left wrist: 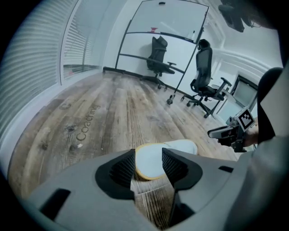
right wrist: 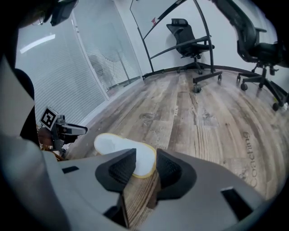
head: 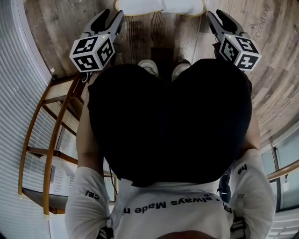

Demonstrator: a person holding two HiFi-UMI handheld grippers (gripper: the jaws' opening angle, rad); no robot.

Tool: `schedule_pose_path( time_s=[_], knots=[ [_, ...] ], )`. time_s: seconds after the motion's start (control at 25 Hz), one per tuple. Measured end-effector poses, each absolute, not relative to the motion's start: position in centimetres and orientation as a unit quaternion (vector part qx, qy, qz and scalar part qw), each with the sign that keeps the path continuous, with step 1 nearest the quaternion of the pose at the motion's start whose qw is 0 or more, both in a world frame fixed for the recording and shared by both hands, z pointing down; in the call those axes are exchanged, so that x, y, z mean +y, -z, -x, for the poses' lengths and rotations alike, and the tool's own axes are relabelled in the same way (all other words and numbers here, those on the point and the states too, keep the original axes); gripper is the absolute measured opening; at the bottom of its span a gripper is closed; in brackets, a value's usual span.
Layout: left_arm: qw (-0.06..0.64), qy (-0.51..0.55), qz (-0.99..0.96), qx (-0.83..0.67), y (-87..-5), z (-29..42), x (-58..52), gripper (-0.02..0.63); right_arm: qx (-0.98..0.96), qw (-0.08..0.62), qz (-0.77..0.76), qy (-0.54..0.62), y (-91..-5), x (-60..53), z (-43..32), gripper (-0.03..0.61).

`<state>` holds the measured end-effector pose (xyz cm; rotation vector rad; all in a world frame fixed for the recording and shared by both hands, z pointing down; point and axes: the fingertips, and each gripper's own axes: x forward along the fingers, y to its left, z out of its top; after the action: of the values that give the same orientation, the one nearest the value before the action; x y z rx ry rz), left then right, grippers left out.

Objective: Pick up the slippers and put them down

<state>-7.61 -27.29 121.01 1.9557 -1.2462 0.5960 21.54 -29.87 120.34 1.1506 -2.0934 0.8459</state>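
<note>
Two white slippers with yellow rims lie side by side on the wooden floor, the left slipper and the right slipper at the head view's top edge. My left gripper points down at the left one, and its end shows between the open jaws of the left gripper. The pads stand beside it, not pressing. My right gripper stands the same way: the other slipper reaches between the spread jaws of the right gripper. Each gripper view shows the other one: the right gripper, the left gripper.
The person's torso fills the head view's middle, with two pale shoes just behind the slippers. A wooden rack stands at the left by a blinds-covered glass wall. Black office chairs stand far across the floor.
</note>
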Motion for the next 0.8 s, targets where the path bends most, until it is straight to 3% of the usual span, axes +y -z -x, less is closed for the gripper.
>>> schedule_pose_path(
  time_s=[0.12,0.24,0.8],
  knots=[
    [0.358,-0.233,-0.757,-0.495,-119.9,8.7,-28.2,0.179,-0.792,0.282,-0.428,-0.332,-120.3,-29.8,-21.1,0.129],
    [0.348,-0.233,-0.763,-0.493,-114.1,7.9,-29.7,0.172,-0.799,0.270,-0.425,-0.330,-114.9,-30.4,-21.3,0.117],
    [0.270,-0.171,-0.810,-0.492,-77.2,1.8,-32.1,0.109,-0.853,0.198,-0.413,-0.253,-77.5,-32.9,-18.8,0.070]
  ],
)
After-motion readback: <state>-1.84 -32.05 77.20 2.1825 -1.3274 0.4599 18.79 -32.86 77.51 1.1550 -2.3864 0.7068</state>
